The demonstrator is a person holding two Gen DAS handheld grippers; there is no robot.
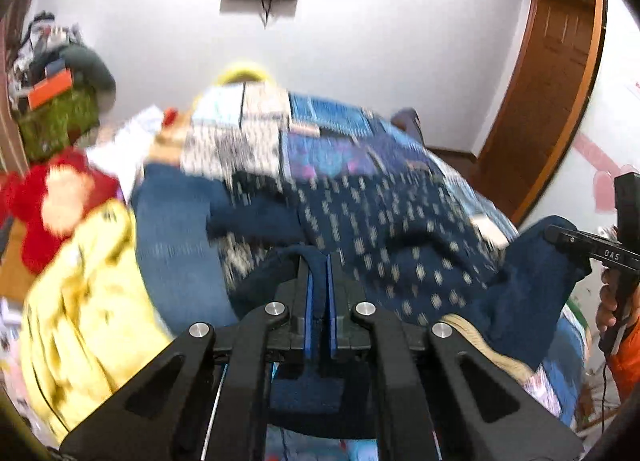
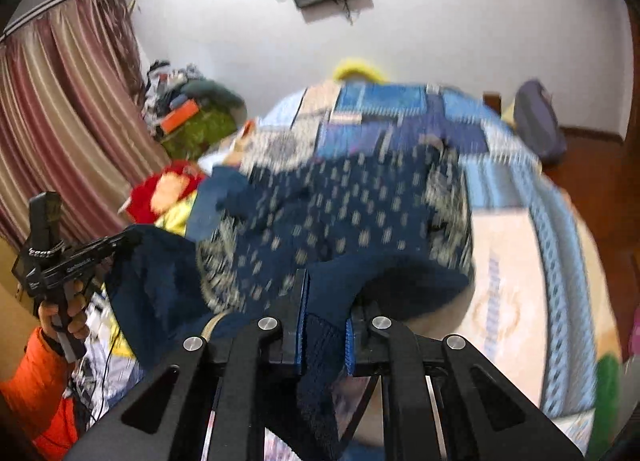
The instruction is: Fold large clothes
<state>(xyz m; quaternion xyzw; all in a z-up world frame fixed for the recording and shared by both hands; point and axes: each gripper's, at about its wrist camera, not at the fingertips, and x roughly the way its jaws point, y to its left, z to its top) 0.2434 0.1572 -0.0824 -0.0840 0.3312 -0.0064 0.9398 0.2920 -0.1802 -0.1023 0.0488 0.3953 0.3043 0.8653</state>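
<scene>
A large dark blue garment with pale dashes hangs lifted over the bed, blurred. My left gripper is shut on a dark blue edge of it, the cloth pinched between the blue pads. My right gripper is shut on another edge, and a fold of cloth drapes over its right finger. Each gripper shows in the other's view, at the garment's outer corners: the right gripper at the right edge, the left gripper at the left edge, each held by a hand in an orange sleeve.
A blue patchwork quilt covers the bed. At its left lie a yellow cloth, a red plush toy and blue denim. A striped curtain, a cluttered pile and a wooden door ring the room.
</scene>
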